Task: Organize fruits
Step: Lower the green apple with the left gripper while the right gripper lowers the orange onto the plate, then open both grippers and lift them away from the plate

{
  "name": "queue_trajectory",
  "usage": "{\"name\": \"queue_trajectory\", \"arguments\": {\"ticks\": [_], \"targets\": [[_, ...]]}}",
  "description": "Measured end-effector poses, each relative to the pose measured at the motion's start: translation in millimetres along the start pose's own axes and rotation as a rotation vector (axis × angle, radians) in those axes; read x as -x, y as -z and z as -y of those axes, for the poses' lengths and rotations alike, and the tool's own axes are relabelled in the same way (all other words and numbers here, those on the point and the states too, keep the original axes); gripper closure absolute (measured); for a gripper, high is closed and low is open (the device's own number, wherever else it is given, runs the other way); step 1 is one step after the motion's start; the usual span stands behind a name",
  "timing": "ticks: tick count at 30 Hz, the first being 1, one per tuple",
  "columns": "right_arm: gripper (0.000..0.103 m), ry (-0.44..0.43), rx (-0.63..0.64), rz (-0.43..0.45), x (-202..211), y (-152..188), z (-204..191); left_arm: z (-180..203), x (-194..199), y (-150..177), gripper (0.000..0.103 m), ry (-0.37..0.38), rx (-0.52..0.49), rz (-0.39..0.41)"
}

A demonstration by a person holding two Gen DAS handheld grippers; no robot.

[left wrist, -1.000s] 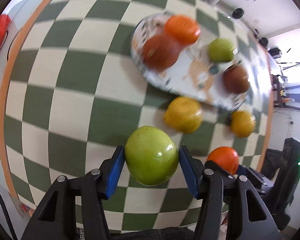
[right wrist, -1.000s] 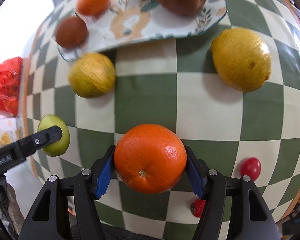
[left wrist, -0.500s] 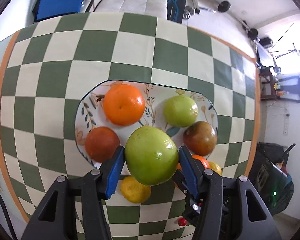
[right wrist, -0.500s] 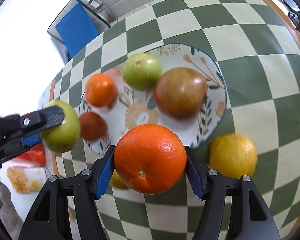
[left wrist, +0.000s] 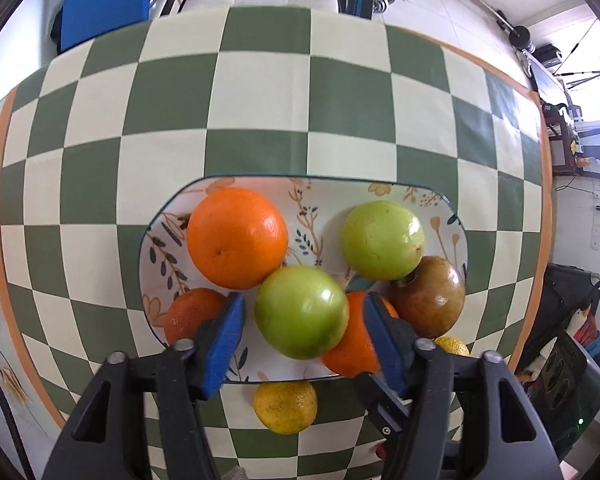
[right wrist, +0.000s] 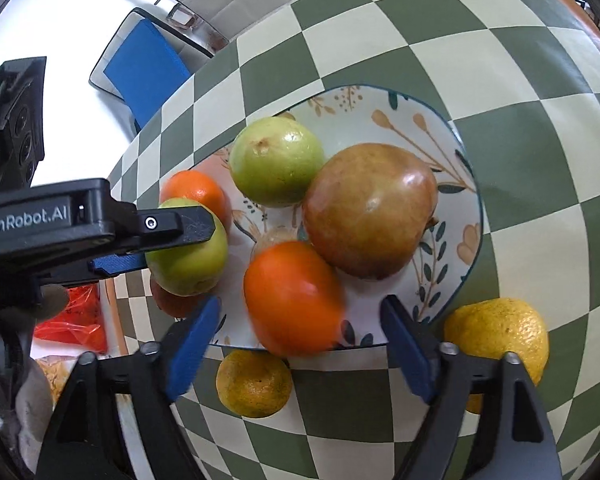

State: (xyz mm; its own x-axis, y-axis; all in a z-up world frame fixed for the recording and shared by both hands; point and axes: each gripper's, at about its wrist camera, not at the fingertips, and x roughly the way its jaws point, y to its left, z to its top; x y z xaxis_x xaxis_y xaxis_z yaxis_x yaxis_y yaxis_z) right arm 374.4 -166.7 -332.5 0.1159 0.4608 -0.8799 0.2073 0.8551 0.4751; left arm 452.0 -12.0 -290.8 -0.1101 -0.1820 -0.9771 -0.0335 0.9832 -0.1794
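A flowered oval plate (left wrist: 324,194) (right wrist: 466,184) holds an orange (left wrist: 236,236), a light green fruit (left wrist: 382,240) (right wrist: 276,160), a brown-red fruit (left wrist: 430,296) (right wrist: 370,208) and a small dark orange fruit (left wrist: 188,312). My left gripper (left wrist: 304,320) is open over the plate; a green apple (left wrist: 300,312) (right wrist: 188,256) sits loose between its blue pads. My right gripper (right wrist: 300,320) is open; a blurred orange (right wrist: 294,296) (left wrist: 354,336) lies between its spread pads on the plate's near edge.
The table wears a green and cream checkered cloth (left wrist: 260,100). Two yellow citrus fruits lie off the plate near its front rim (right wrist: 254,384) (right wrist: 498,332); one shows in the left wrist view (left wrist: 286,406). A red bag (right wrist: 74,320) sits at the table's left edge.
Both grippers came down over the plate and opened. The green apple and the orange, held tight before, now sit loose between spread pads on the plate.
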Motion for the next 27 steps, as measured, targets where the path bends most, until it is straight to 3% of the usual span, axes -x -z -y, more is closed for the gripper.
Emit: {"name": "queue_trajectory", "arguments": {"ticks": [1,3,8,13,17,27], "targets": [[0.014,0.007,-0.001,-0.004,1.6,-0.8,0.4,0.3,1.4,0.0,0.024,-0.006,-0.003,0.006],[0.010,0.041,0.005,-0.009,4.6,-2.1,0.6,0.0,8.2,1.7,0.016,-0.017,-0.012,0.027],[0.008,0.188,0.075,0.020,23.2,-0.9,-1.9,-6.0,20.5,14.1,0.016,-0.061,-0.018,0.080],[0.006,0.319,0.174,0.065,38.5,0.5,-11.1,-15.9,32.6,39.0,0.016,-0.158,-0.009,0.174],[0.006,0.348,0.217,0.083,47.9,3.5,-16.3,-24.1,36.6,60.3,0.016,-0.200,0.003,0.226],[0.006,0.384,0.264,0.139,83.7,26.3,-26.0,-27.5,63.2,114.4,0.016,-0.213,0.005,0.337]]}}
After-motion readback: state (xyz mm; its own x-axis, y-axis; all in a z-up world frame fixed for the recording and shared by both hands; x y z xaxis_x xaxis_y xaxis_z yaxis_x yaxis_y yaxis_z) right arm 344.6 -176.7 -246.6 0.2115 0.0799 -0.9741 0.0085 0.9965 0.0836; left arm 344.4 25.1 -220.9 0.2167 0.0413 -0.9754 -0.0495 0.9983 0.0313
